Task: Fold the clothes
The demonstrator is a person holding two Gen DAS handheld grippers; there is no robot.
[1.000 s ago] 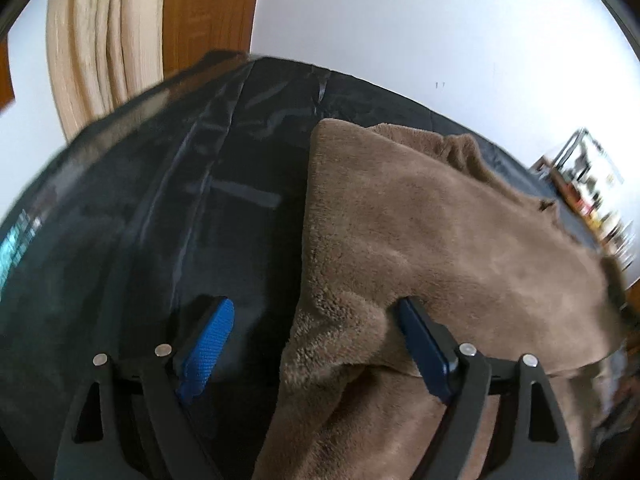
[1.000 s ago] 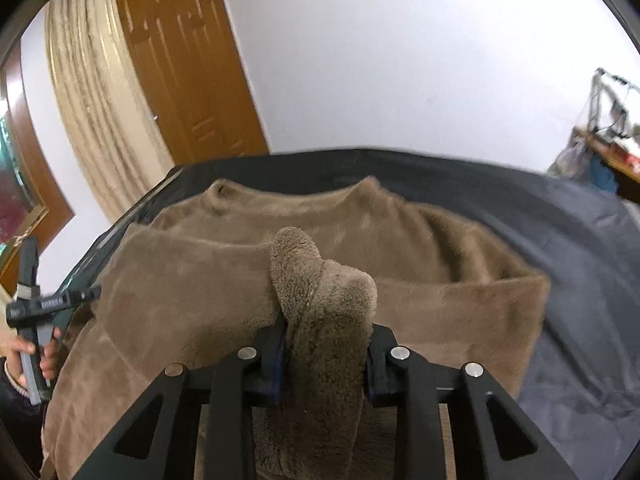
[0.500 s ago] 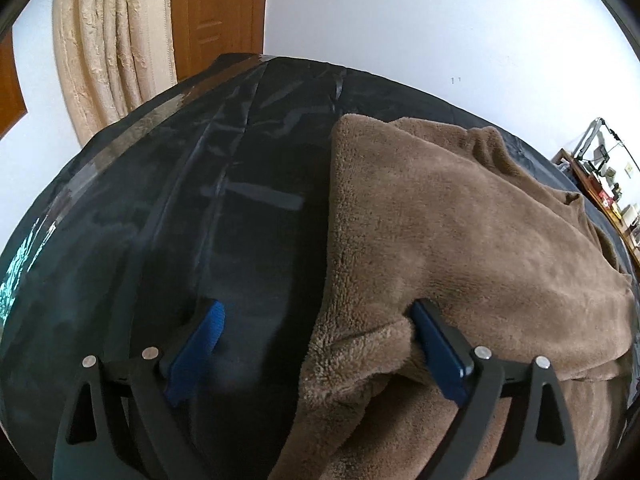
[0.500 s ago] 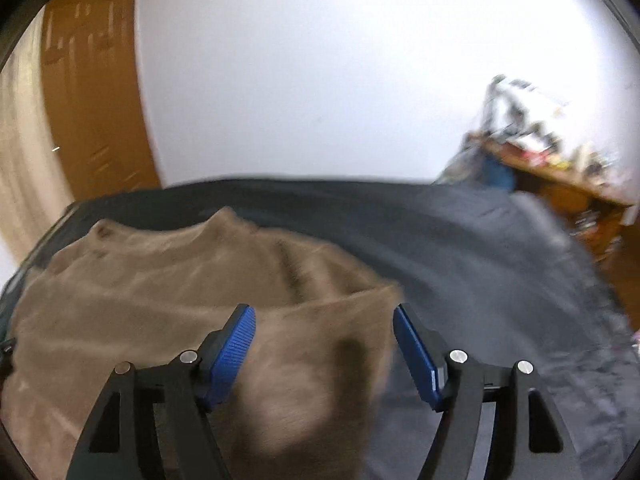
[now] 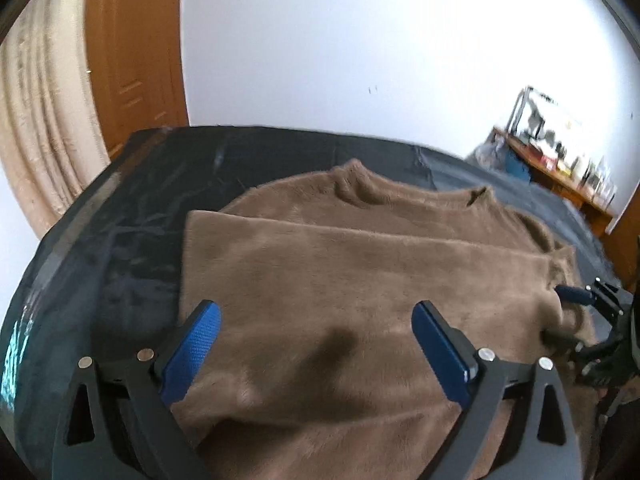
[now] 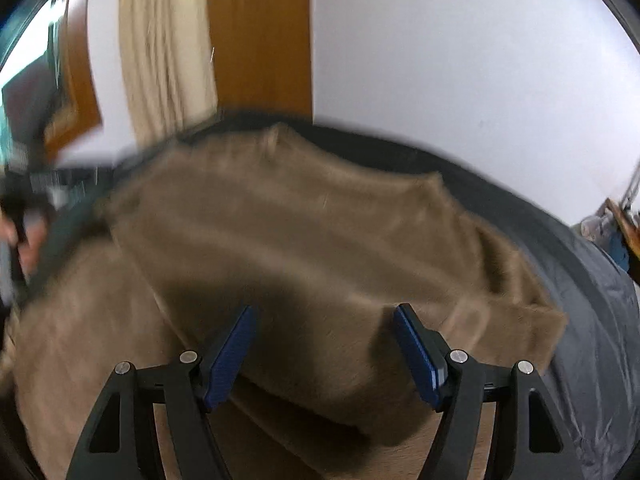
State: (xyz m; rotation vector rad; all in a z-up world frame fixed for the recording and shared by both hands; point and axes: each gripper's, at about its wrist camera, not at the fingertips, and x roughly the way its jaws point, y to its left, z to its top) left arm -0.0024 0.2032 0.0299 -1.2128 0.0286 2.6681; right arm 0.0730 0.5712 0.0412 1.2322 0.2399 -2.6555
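a brown fleece sweater [image 5: 360, 280] is laid flat on a dark cover [image 5: 132, 208] spread over the table. its neckline [image 5: 412, 192] is turned toward the far edge and the white wall [image 5: 360, 48]. one part is folded across the body, so a straight folded edge runs left to right below the collar, and the long axis of the folded shape lies across the scene from left to right. in the right wrist view the sweater [image 6: 300, 248] is blurred; its folded corner [image 6: 552, 320] is seen at the right, on the cover.

the left gripper [image 5: 316, 340] is held just above the near part of the sweater, its jaws opening wide, with nothing pinched between the blue pads. the right gripper [image 6: 324, 340] is likewise spread over the fabric with nothing gripped. a wooden door [image 5: 136, 60] and a pale curtain [image 5: 44, 120] are seen far left, a cluttered shelf [image 5: 560, 168] far right.
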